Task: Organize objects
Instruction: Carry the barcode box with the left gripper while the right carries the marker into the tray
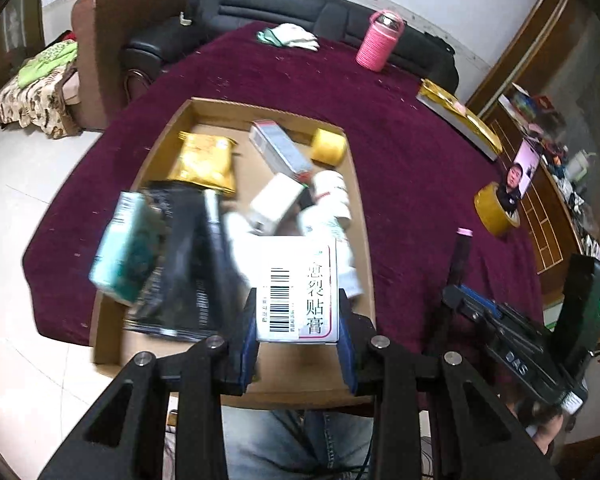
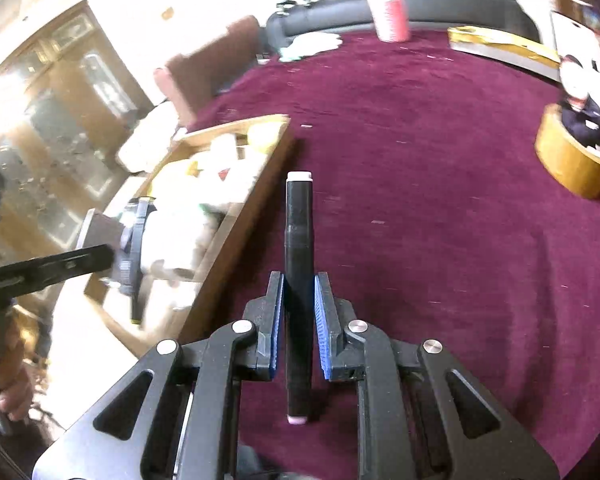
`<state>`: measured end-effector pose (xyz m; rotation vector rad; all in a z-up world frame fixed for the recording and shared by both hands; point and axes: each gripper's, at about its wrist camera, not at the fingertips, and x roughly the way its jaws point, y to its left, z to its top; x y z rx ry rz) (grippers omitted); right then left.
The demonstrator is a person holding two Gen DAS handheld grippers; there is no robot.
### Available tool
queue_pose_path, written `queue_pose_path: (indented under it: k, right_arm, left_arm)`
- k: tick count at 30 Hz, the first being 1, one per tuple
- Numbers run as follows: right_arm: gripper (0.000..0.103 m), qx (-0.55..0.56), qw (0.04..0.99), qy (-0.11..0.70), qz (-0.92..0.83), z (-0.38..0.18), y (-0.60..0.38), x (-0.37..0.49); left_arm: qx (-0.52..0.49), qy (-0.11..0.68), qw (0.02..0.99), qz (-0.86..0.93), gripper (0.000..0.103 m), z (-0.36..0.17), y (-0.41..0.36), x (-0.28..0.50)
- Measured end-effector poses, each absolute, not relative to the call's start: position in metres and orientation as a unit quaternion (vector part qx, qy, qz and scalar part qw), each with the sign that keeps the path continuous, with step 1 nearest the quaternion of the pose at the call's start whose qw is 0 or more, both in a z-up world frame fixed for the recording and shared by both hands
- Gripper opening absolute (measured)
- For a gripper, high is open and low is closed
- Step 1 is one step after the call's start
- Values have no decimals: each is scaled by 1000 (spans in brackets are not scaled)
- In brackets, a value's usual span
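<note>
Maroon cloth covers the worktop [image 1: 400, 128], and the cardboard tray [image 1: 362, 216] sits on it, its near end jutting past the cloth's edge. Over that tray the left tool [image 1: 298, 316] clamps a white barcode box [image 1: 296, 288] between its blue pads, narrowly parted to the box's width. Only the left wrist view sorts the tray's load: a gold pouch [image 1: 204, 164], a black packet [image 1: 184, 260], a teal box [image 1: 120, 248] tipped over the tray's left wall, white cartons, a yellow roll [image 1: 328, 146] in the far right corner. The right wrist view washes all that into glare, but it gives the right tool [image 2: 299, 320] plainly: almost closed, pinching a black marker [image 2: 299, 240] with a pink cap, just right of the tray's wall. Right of the tray the cloth lies bare out to a tape roll [image 2: 576, 156]. Beyond the tray, near the cloth's far edge, stand a pink bottle [image 1: 378, 40] and white gloves [image 1: 296, 36].
</note>
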<state>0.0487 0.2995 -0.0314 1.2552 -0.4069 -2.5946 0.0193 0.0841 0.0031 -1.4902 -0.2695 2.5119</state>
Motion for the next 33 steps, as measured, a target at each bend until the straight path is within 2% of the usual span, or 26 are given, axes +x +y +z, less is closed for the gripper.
queue_pose_path:
  k: [15,23,33]
  right_arm:
    - [15,415,189,-118,-882,-1,242,36]
    - [15,399,224,-107,-882,15,211,27]
    - [15,426,227,-91,-871,-11,184,3]
  left_arm:
    - [-500,-118,85,853,33,0,40,2]
    - [-512,-108,78,849,33,-12,37,3]
    - [-532,-106,69,837,33,-31,28,1]
